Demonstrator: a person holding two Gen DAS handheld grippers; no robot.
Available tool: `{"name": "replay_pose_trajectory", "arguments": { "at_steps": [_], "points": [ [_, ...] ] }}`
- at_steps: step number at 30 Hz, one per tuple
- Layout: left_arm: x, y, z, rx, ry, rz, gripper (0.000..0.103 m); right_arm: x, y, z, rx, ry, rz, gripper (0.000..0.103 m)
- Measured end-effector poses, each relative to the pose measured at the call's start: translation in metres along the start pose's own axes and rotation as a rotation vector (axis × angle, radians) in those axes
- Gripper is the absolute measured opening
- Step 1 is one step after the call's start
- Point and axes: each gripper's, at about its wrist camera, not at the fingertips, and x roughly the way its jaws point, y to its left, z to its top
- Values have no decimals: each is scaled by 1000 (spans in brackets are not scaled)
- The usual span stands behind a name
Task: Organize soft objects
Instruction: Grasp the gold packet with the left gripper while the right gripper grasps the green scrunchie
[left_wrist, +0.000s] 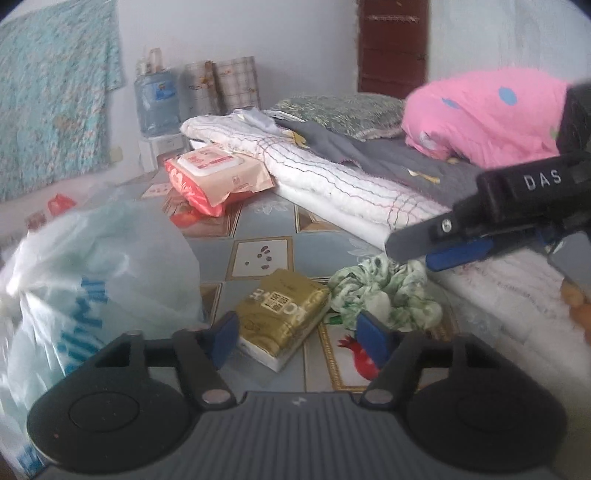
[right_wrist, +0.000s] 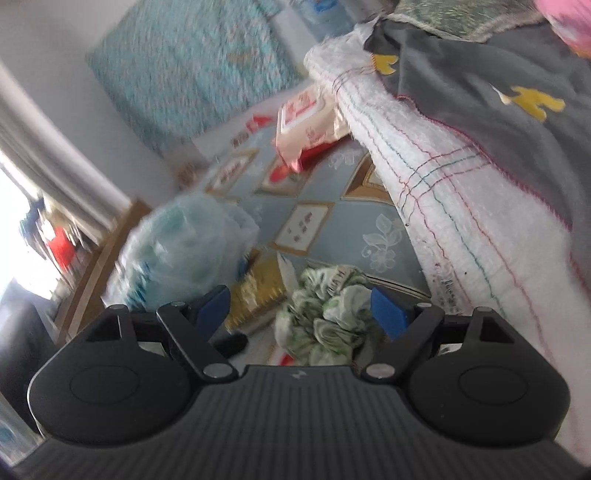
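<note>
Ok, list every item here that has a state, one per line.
left gripper: open, holding nothing
right gripper: open, over the scrunchie
scrunchie: bunched up, loose on the mat
tissue pack: lying flat, sealed
wipes pack: lid shut
plastic bag: crumpled
blanket: folded

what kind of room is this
Probably a bedroom or living space at home: folded white blanket and pink quilt piled on a patterned mat, with a water jug by the wall.
</note>
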Motion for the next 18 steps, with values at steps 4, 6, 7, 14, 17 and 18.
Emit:
{"name": "replay_pose_trajectory", "arguments": {
  "at_steps": [4, 6, 7, 14, 17, 18],
  "points": [
    [17, -4, 5, 72, 51, 45, 77, 5, 9, 3, -105, 36, -62, 84],
    [23, -4, 8, 68, 70, 45, 77, 7, 7, 2, -98, 43, -57, 84],
    [26, -2, 10, 59, 73, 34, 77, 8, 4, 1, -83, 43, -51, 84],
    [46, 6, 25, 22, 157, 8, 85, 3, -4, -8, -67, 4, 17, 84],
    [53, 6, 30, 35, 190, 41, 85, 1, -9, -11, -50, -8, 71, 84],
    [55, 5, 31, 47, 197, 55, 85, 1, -13, -12, -19, -3, 113, 84]
  ]
}}
